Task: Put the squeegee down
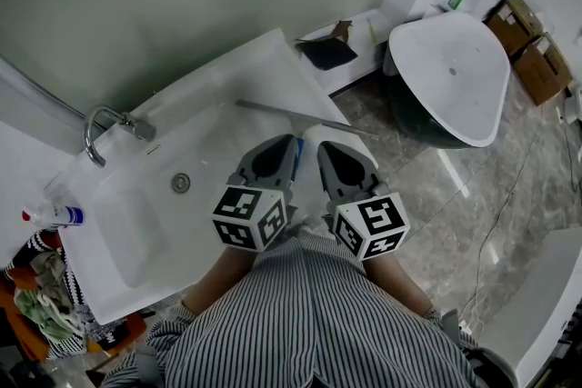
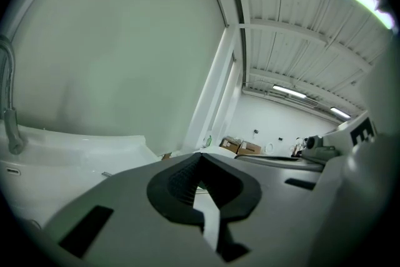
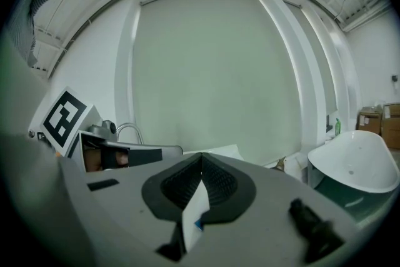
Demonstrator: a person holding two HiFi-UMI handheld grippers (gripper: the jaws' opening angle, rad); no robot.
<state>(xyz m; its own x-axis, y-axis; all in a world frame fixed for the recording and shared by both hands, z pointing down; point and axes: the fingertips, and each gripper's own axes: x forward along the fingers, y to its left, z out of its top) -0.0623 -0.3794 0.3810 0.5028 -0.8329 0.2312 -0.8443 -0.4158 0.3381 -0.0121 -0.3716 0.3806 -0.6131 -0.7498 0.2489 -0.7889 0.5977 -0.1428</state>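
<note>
Striped shirt point(image 1: 309, 323); squeegee point(image 1: 305, 116) on sink point(image 1: 136, 218); floor point(image 1: 446, 195)

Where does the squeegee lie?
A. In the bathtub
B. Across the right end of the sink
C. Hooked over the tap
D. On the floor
B: in the head view, the squeegee lies flat across the right end of the white sink.

No readable text, label or number shows anywhere.
</note>
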